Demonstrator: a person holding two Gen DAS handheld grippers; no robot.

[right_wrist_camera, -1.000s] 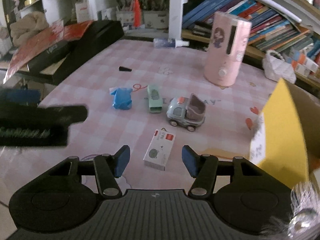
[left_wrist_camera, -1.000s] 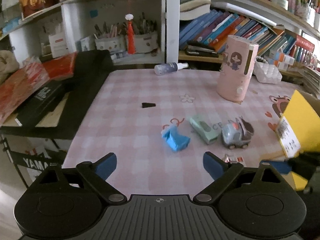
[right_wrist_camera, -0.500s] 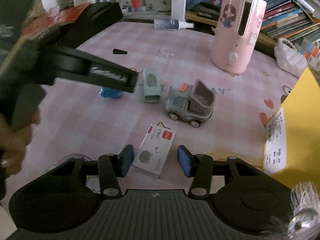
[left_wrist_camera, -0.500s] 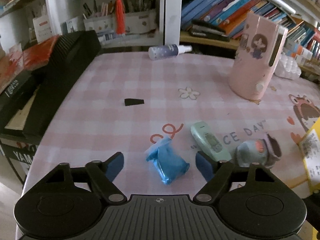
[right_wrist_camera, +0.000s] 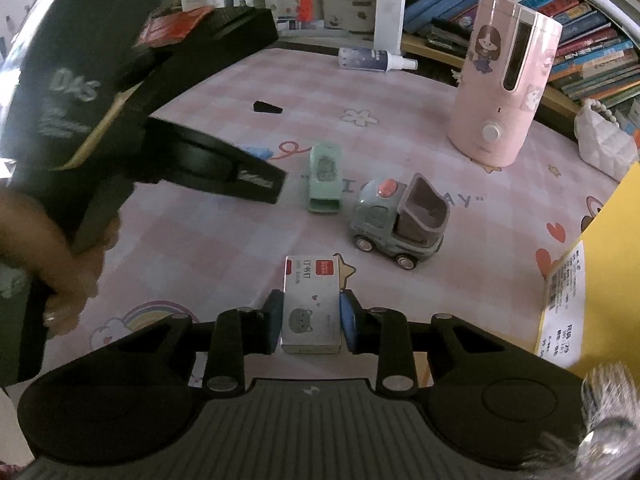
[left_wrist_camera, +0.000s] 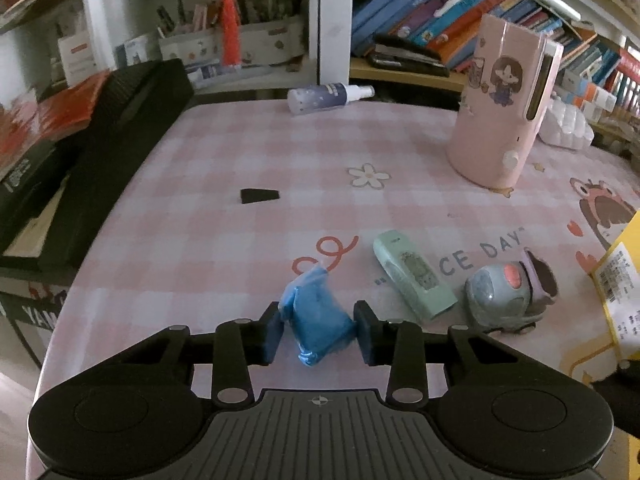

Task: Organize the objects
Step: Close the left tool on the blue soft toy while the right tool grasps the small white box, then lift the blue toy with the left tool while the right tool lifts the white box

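A crumpled blue packet point(left_wrist_camera: 316, 312) lies on the pink checked tablecloth point(left_wrist_camera: 200, 240). My left gripper point(left_wrist_camera: 319, 330) straddles it, jaws closing, and both pads touch its sides. A white staple box with a red label and a cat drawing point(right_wrist_camera: 310, 300) sits between the blue pads of my right gripper point(right_wrist_camera: 311, 322), which is shut on it. In the right wrist view the left tool's black housing point(right_wrist_camera: 208, 164) crosses the left side, held by a person's hand point(right_wrist_camera: 60, 280), and hides most of the blue packet.
A mint-green stapler point(left_wrist_camera: 414, 276) and a grey toy truck point(left_wrist_camera: 508, 296) lie just right of the packet. Farther back are a pink canister point(left_wrist_camera: 504, 108), a spray bottle on its side point(left_wrist_camera: 324, 96) and a small black wedge point(left_wrist_camera: 259, 195). A yellow box point(right_wrist_camera: 592, 272) stands at the right, a black case point(left_wrist_camera: 100, 152) at the left.
The left gripper came forward and down over the blue packet and its jaws closed onto it. The right gripper's jaws closed onto the staple box.
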